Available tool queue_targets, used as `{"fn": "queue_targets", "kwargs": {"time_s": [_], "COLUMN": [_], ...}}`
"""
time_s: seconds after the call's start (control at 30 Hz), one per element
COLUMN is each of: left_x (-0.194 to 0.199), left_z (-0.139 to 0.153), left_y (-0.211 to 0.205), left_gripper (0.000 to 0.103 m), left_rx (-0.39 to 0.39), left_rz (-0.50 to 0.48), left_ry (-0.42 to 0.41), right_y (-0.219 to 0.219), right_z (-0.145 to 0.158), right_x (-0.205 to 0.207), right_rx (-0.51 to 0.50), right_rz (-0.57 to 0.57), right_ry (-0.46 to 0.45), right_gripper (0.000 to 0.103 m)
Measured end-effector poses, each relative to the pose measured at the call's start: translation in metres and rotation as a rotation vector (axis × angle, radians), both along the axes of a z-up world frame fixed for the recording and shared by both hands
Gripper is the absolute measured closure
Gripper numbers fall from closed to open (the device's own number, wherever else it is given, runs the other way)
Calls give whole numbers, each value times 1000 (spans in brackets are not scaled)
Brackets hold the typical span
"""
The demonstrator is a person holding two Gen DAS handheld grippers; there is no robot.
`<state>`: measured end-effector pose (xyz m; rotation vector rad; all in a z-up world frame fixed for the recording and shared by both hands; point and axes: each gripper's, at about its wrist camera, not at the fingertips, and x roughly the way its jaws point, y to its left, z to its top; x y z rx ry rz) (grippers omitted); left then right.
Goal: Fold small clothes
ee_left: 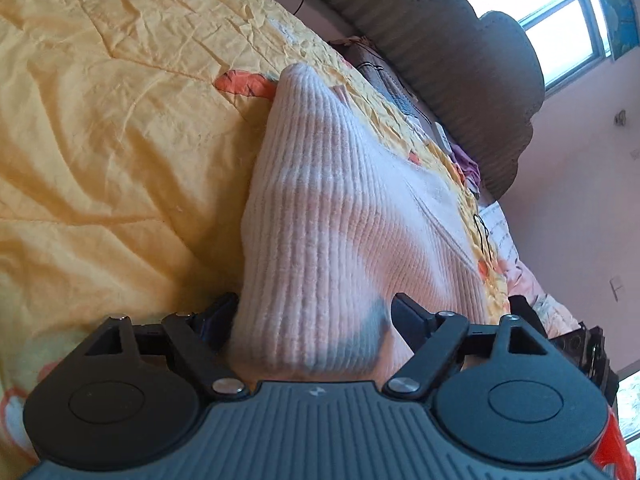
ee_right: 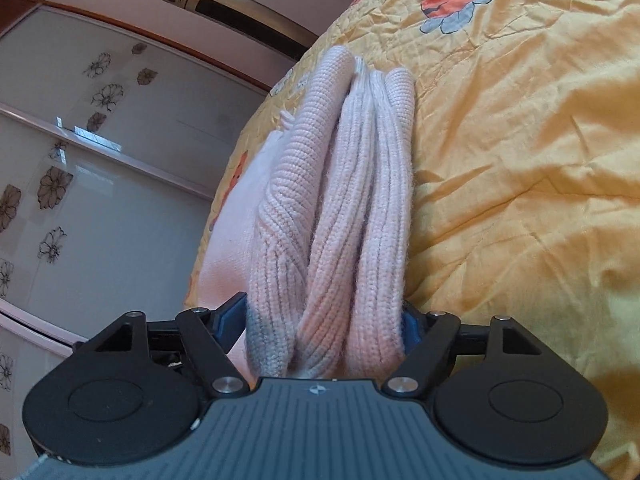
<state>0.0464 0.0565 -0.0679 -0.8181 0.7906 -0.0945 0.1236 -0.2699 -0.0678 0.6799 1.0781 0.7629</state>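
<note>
A: While the pink knit sweater (ee_left: 320,220) lies bunched on the yellow quilt (ee_left: 100,140), your left gripper (ee_left: 316,320) straddles its hem; one finger stands clear, so no grip yet.

B: On the right, your right gripper (ee_right: 324,320) brackets stacked folds (ee_right: 344,200); pinching? I cannot tell. Mid-fold: clamp both, then lift together.

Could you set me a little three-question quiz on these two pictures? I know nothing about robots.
1. True or false: the pink knit garment lies on a plain blue sheet.
2. What sits between the jaws of the right gripper? A. bunched folds of the knit B. a bottle C. nothing
3. Fill in: in the left wrist view, daylight comes through a ____ at the top right.

Key: 1 false, it lies on a yellow quilt; 2 A; 3 window.
</note>
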Motion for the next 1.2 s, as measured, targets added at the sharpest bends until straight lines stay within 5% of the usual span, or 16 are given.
{"fn": "queue_targets", "kwargs": {"time_s": [0.03, 0.13, 0.2, 0.33, 0.43, 0.53, 0.67, 0.8, 0.97, 1.03, 1.1, 1.2], "left_x": [4, 8, 2, -11, -11, -24, -51, -29, 26, 31, 33, 33], "left_z": [0, 9, 25, 29, 7, 22, 74, 97, 62, 50, 45, 44], "left_y": [-1, -7, -14, -21, -18, -11, -9, -48, -92, -106, -103, -103], "left_gripper": [55, 69, 72, 71, 55, 38, 22, 17, 17, 2, 0, 0], "left_rx": [2, 20, 65, 87, 92, 108, 357, 632, 716, 804, 773, 761], "left_rz": [1, -10, -27, -75, -56, -44, -3, -37, -147, -177, -167, -174], "left_ry": [15, 23, -3, -14, 26, 8, -132, -274, -179, -194, -171, -176], "right_y": [7, 25, 25, 20, 11, 4, -21, -25, 24, 49, 61, 59], "right_z": [1, 4, 9, 32, 25, 5, 36, 72, 57, 44, 33, 34], "right_x": [0, -3, -2, -11, -12, -9, -4, 27, 96, 115, 121, 117], "right_rx": [-35, -128, -151, -148, -161, -121, -58, -95, -165, -228, -281, -302], "right_rz": [18, 65, 67, 86, 103, 74, -8, -84, -71, -54, -24, -10], "right_ry": [-13, -65, -66, -136, -123, -66, -117, -257, -190, -169, -148, -186], "right_gripper": [28, 41, 51, 54, 55, 44, 40, 41, 40, 46, 75, 86]}}
